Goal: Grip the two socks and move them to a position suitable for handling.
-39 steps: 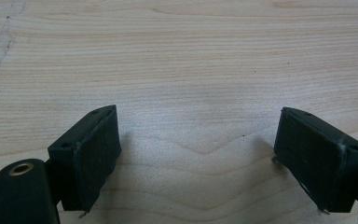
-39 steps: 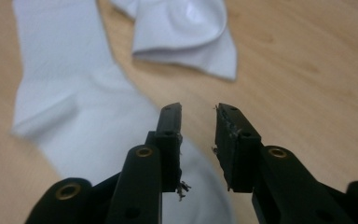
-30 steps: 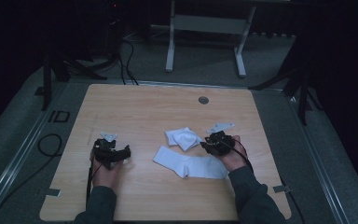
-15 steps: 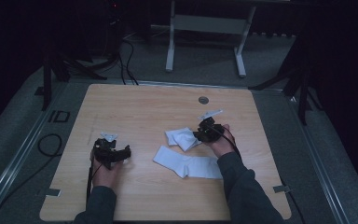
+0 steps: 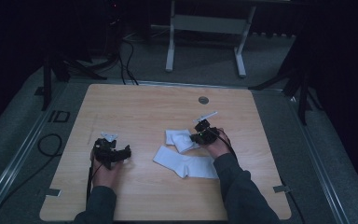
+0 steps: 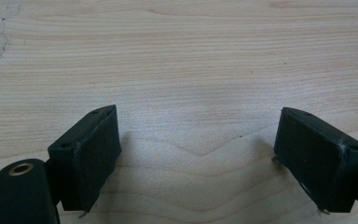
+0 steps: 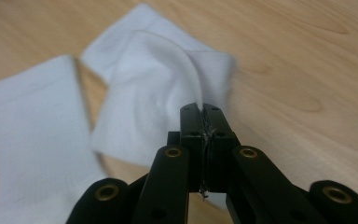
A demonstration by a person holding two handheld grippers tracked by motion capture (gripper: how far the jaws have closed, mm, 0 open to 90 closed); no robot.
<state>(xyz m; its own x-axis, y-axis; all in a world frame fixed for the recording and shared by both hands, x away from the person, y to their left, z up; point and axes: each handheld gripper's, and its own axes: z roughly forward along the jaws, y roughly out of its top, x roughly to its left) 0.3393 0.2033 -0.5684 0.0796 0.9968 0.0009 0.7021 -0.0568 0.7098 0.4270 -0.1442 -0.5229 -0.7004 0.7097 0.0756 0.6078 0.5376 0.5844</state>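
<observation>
A person stands at the near edge of a light wooden bench (image 5: 140,107), forearms coming in from the bottom of the high view. The left gripper (image 5: 113,153) sits at the lower left of the bench top, and its own view shows its jaws spread wide apart over bare wood with nothing between them. The right gripper (image 5: 204,133) is right of centre in the high view. In its own view the jaws are pressed together on a raised fold of a crumpled white sock (image 7: 154,79), pinching the fabric at its edge. A second white sock (image 5: 186,163) lies flat just below and left of the crumpled one in the high view, their edges touching or nearly so. A small round grommet (image 5: 203,100) sits near the bench's far edge.
</observation>
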